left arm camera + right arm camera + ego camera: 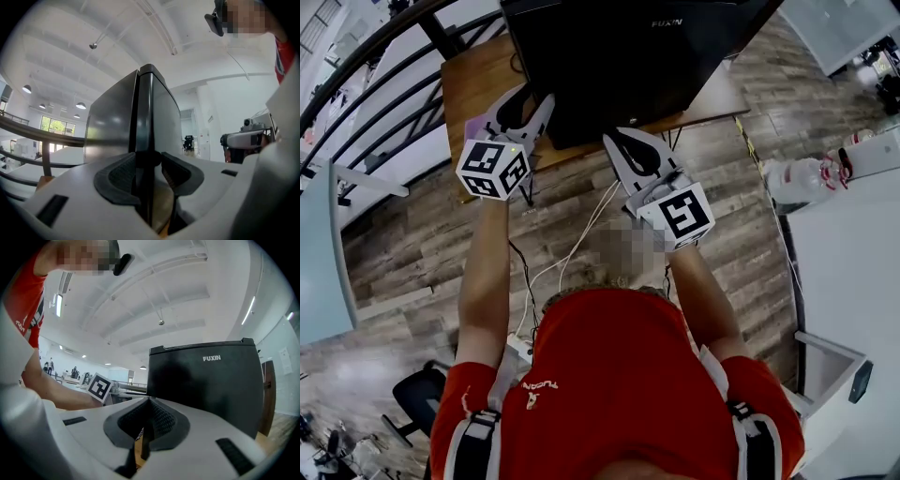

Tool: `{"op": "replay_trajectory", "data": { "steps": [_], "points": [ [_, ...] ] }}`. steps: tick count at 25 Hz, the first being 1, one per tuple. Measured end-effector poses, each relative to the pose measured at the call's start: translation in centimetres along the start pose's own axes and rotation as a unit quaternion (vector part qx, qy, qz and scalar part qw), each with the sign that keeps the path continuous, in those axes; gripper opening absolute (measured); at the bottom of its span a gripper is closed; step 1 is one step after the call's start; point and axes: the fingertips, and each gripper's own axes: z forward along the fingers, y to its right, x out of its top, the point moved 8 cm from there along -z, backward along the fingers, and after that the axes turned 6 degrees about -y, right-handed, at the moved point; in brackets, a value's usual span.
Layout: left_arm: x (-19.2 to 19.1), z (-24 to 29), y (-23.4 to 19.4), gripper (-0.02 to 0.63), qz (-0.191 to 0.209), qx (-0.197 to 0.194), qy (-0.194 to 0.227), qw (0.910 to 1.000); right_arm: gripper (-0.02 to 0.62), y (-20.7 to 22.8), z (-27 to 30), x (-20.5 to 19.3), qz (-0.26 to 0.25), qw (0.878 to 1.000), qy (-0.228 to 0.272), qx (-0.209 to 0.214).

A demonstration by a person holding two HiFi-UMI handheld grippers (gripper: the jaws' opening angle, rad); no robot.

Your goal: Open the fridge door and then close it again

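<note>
1. Now, head view: the black fridge [628, 66] stands on a wooden table [478, 84], dead ahead of both tools. The left gripper [536, 101] sits at its front left corner. The right gripper [614, 145] is lower, short of the front face and apart from it. Left is the nearer one.
2. Left gripper view: the left gripper [150, 164] has its jaws spread wide, one to each side of the fridge's [117, 122] upright corner edge. A dark vertical seam runs there; judged to be the door's side edge. The pads look clear of both faces, so nothing is gripped. The edge's long axis is vertical, and the jaws straddle it across.
3. Right gripper view: the right gripper [146, 427] has its jaws pressed together, with nothing between them. The fridge [206, 380] fills the frame straight ahead, door closed, with no contact.
4. Judgement: the coming move is a pinch on that edge, then a pull; which side carries the hinges cannot be told.
</note>
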Motion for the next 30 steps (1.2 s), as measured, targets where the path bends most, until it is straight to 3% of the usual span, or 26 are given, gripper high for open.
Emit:
{"op": "replay_trajectory", "data": {
  "steps": [6, 18, 30],
  "points": [
    [0.1, 0.4, 0.0, 0.166, 0.009, -0.016, 0.003, 0.9998, 0.026, -0.2, -0.6, -0.4, 0.008, 1.000, -0.006, 0.000],
    [0.5, -0.1, 1.0, 0.170, 0.009, 0.010, -0.020, 0.9997, 0.026, -1.1, -2.1, 0.0, 0.007, 1.000, 0.001, -0.001],
    [0.1, -3.7, 8.5, 0.148, 0.030, -0.003, 0.004, 0.9996, 0.026, -1.8, -4.5, 0.6, 0.005, 1.000, 0.014, -0.009]
  ]
}}
